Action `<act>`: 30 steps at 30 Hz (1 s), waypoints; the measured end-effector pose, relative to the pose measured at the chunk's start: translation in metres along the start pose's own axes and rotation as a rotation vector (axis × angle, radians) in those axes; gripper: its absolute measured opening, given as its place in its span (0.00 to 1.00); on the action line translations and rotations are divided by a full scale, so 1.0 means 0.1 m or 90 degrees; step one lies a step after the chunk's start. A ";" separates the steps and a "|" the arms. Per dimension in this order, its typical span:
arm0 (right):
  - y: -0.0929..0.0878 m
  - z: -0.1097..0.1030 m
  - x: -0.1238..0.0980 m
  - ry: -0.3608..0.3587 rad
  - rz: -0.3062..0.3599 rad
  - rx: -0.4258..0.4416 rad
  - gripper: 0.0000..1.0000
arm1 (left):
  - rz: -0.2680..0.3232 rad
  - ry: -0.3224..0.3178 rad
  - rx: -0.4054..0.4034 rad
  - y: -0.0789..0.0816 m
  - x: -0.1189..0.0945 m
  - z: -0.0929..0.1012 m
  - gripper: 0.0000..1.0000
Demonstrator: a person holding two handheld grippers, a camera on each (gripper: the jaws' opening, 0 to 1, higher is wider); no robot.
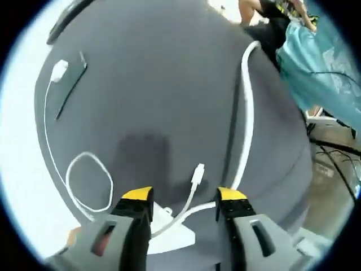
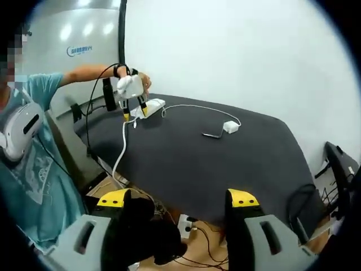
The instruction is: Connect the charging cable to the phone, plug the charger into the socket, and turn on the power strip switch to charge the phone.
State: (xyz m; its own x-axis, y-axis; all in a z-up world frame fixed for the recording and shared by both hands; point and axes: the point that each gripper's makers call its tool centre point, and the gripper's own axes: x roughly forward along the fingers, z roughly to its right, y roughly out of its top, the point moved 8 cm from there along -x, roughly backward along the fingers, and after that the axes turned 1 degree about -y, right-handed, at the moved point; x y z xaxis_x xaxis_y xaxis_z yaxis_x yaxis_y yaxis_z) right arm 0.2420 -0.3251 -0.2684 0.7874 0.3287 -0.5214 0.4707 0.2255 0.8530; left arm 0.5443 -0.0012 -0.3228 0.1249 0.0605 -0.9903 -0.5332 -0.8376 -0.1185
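On the dark table (image 1: 169, 84), the left gripper (image 1: 185, 199) hangs wide apart and empty over the white power strip (image 1: 169, 234) at 6 o'clock, the phone (image 1: 70, 84) lies at 10 o'clock, and the right gripper (image 2: 178, 199) gapes empty.

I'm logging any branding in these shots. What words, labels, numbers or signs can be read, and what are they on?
Blue sign on the grey wall panel: lettering with a round logo, too blurred to read.
Power strip, charger and phone: no readable marks.
Person's teal shirt: a faint pattern, no legible words.
Nothing else carries text.
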 end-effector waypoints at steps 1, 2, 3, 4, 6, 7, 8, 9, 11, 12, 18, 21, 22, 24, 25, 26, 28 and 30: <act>0.00 0.00 0.01 0.003 0.000 0.000 0.65 | -0.001 -0.003 -0.003 -0.02 0.02 -0.02 0.38; 0.00 0.00 0.02 0.005 0.002 0.001 0.65 | -0.006 -0.002 -0.004 -0.04 0.03 -0.03 0.36; 0.00 0.00 0.03 0.008 0.004 0.002 0.65 | -0.016 0.008 -0.002 -0.05 0.04 -0.04 0.33; 0.00 0.00 0.04 0.010 0.005 0.003 0.65 | -0.025 0.032 0.010 -0.05 0.04 -0.07 0.29; 0.01 0.01 0.07 0.012 0.007 0.006 0.65 | -0.021 0.041 0.018 -0.04 0.07 -0.06 0.26; 0.00 0.01 0.07 0.013 0.008 0.007 0.65 | -0.022 0.038 0.021 -0.04 0.07 -0.05 0.26; 0.00 0.02 0.08 0.013 0.007 0.007 0.65 | -0.016 0.034 0.016 -0.03 0.08 -0.05 0.26; 0.00 0.02 0.09 0.014 0.006 0.007 0.65 | -0.011 0.031 0.013 -0.04 0.09 -0.06 0.27; -0.01 0.02 0.10 0.015 0.004 0.006 0.64 | -0.007 0.029 0.017 -0.05 0.10 -0.05 0.27; -0.01 0.05 0.10 0.017 0.003 0.007 0.64 | -0.004 0.028 0.018 -0.05 0.10 -0.05 0.28; -0.02 0.14 0.10 0.022 0.003 0.010 0.64 | 0.002 0.026 0.019 -0.10 0.19 0.01 0.23; -0.02 0.19 0.09 0.023 0.000 0.008 0.64 | 0.011 0.029 0.024 -0.10 0.24 0.04 0.18; -0.02 0.21 0.09 0.024 0.000 0.009 0.64 | 0.012 0.024 0.021 -0.10 0.25 0.05 0.16; -0.02 0.21 0.09 0.024 -0.001 0.009 0.64 | 0.017 0.022 0.021 -0.11 0.23 0.05 0.15; -0.02 0.20 0.10 0.024 -0.002 0.008 0.64 | 0.022 0.021 0.017 -0.12 0.22 0.06 0.14; -0.02 0.19 0.10 0.025 -0.003 0.007 0.64 | 0.025 0.020 0.014 -0.13 0.22 0.07 0.12; -0.01 0.17 0.12 0.027 -0.001 0.007 0.64 | 0.014 0.035 0.014 -0.17 0.21 0.05 0.06; -0.01 0.15 0.13 0.028 -0.001 0.006 0.64 | 0.002 0.032 0.029 -0.19 0.22 0.06 0.05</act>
State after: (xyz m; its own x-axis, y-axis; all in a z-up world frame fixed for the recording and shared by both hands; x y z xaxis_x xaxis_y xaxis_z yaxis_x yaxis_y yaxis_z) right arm 0.2576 -0.3344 -0.2757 0.7684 0.3690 -0.5229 0.4757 0.2172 0.8524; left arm 0.5525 0.0193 -0.3430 0.1649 0.0299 -0.9859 -0.5707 -0.8123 -0.1201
